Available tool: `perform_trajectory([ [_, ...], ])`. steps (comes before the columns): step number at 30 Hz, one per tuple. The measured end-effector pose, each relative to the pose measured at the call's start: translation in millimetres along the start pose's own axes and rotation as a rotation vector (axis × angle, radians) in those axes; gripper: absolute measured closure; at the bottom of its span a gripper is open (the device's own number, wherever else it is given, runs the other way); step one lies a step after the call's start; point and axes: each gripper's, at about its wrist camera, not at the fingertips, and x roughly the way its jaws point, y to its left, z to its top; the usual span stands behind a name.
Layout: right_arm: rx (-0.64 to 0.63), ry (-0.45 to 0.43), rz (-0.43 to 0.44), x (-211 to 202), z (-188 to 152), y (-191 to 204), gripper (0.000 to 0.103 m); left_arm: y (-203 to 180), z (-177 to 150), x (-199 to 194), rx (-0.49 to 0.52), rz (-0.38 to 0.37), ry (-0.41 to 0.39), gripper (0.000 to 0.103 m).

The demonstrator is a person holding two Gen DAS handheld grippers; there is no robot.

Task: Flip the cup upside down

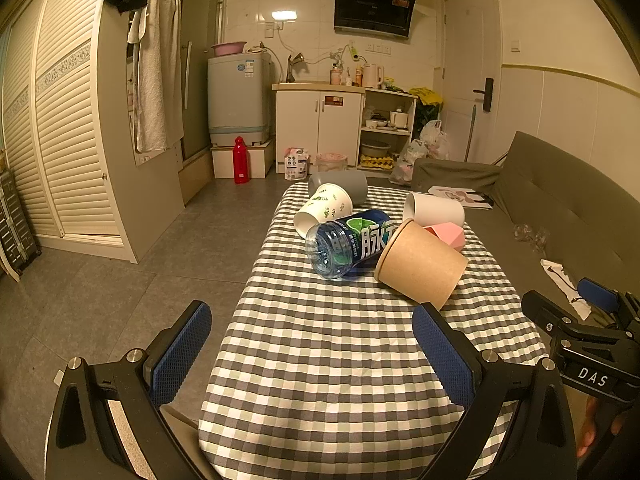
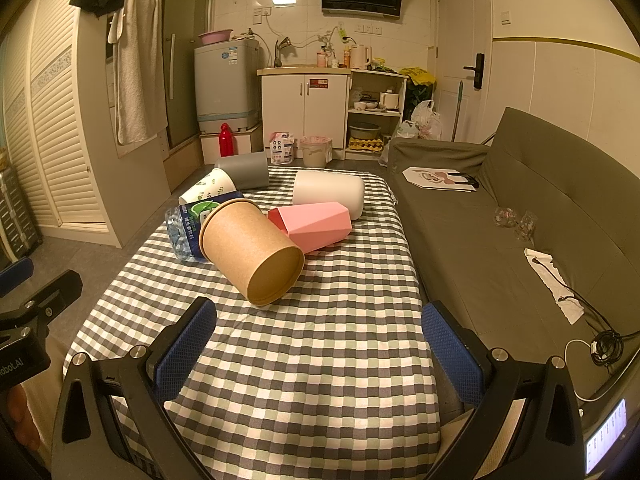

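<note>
A brown paper cup (image 1: 420, 266) (image 2: 250, 252) lies on its side on the checked tablecloth (image 1: 340, 360) (image 2: 320, 360), its base toward me. Behind it lie a pink faceted cup (image 2: 316, 226) (image 1: 448, 236), a white cup (image 2: 330, 192) (image 1: 434, 208), a grey cup (image 2: 244, 170) (image 1: 340, 184) and a leaf-print paper cup (image 1: 322, 208) (image 2: 208, 190), all on their sides. My left gripper (image 1: 312, 336) is open and empty above the near table edge. My right gripper (image 2: 320, 334) is open and empty, just short of the brown cup.
A blue-labelled plastic bottle (image 1: 348, 242) (image 2: 188, 230) lies on its side touching the brown cup. A grey sofa (image 2: 520, 220) runs along the table's right side with a cable and cloth on it. Tiled floor (image 1: 120, 280) lies to the left.
</note>
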Motion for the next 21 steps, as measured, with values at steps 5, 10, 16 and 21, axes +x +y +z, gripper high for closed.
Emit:
perform_trajectory([
  [5, 0.0, 0.001, 0.0, 0.3, -0.2, 0.0, 0.0, 0.0, 0.0, 0.0, 0.0, 0.0, 0.0, 0.0],
  [10, -0.001, 0.001, 0.0, -0.1, -0.2, 0.1, 0.0, 0.0, 0.0, 0.0, 0.0, 0.0, 0.0, 0.0],
  [16, -0.001, 0.004, 0.001, -0.1, 0.1, -0.6, 0.0, -0.6, -1.2, 0.3, 0.004, -0.002, 0.003, 0.0],
  [21, -0.006, 0.005, 0.003, 0.4, -0.4, 0.6, 0.0, -10.9, -6.3, 6.6, 0.009, -0.007, 0.016, 0.0],
])
